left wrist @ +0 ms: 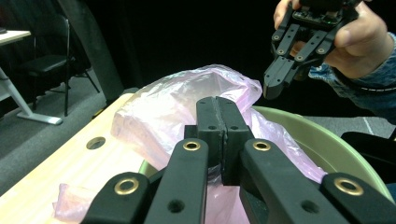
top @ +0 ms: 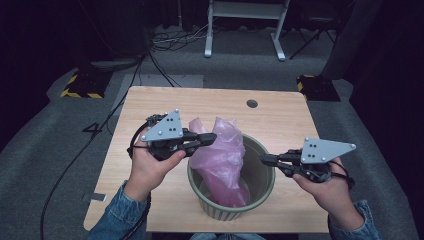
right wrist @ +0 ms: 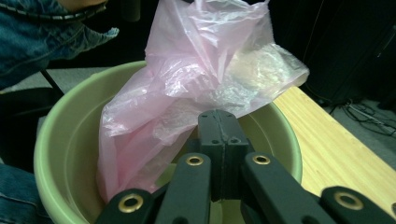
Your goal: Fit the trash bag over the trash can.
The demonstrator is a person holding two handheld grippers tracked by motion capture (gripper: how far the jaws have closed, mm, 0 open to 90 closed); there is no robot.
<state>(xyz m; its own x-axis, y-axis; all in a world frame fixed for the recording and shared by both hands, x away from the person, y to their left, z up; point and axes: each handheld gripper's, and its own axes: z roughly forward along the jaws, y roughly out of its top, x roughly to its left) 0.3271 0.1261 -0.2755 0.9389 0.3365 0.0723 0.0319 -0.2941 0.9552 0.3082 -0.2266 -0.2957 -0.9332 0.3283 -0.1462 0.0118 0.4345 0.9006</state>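
A pale green bin [top: 225,212] stands on the wooden table [top: 280,115] near its front edge. A crumpled pink plastic bag [top: 225,155] rises out of it and leans over its left rim. My left gripper [top: 212,138] is shut, its tips against the bag's upper left fold; whether film is pinched I cannot tell. In the left gripper view its jaws [left wrist: 217,105] meet in front of the bag [left wrist: 163,107]. My right gripper [top: 264,159] is shut with nothing in it, over the bin's right rim, pointing at the bag [right wrist: 187,84].
The table has a round cable hole [top: 252,103] at the back. Beyond it stand a white desk frame [top: 245,30], floor cables and two yellow-black striped bases [top: 82,86]. A dark chair [left wrist: 46,60] is off to one side.
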